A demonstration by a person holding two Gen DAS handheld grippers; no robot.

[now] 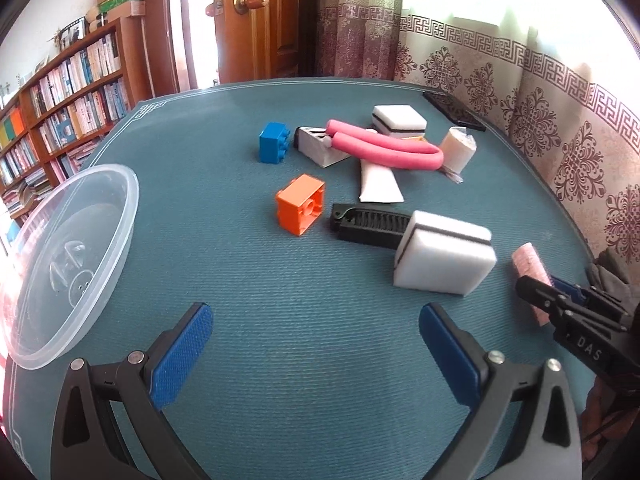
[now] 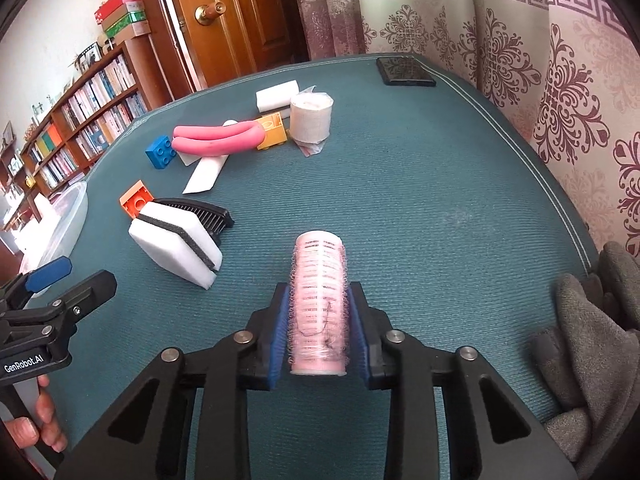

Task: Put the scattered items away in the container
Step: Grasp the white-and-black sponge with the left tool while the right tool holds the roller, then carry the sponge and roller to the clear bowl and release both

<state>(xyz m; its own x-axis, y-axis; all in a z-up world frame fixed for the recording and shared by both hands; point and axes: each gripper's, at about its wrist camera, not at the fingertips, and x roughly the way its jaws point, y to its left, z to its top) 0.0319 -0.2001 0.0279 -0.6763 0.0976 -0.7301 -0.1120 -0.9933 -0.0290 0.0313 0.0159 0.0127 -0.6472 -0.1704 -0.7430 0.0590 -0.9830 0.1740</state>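
Home living room — packed bookshelves [image 1: 68, 92], wooden door [image 2: 240, 12], patterned curtains [image 2: 520, 52], cloth-covered table [image 1: 304, 280].

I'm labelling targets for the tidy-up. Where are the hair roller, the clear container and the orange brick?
hair roller [image 2: 319, 304]: right wrist view, middle of its pink barrel.
clear container [image 1: 120, 224]: left wrist view, right rim.
orange brick [image 1: 299, 209]: left wrist view, hollow side.

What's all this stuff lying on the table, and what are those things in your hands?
Container: 1, clear, left edge.
Bricks: 3; blue, orange, yellow, mid-table.
Sponges: 2, white; near, far.
Foam rod: 1, pink, bent.
Comb: 1, black.
Roll: 1, white.
Tube: 1, white.
Black slab: 1, far corner.
Hair roller: 1, pink, in right tongs.
Left tongs: open.
Right tongs: shut on roller.
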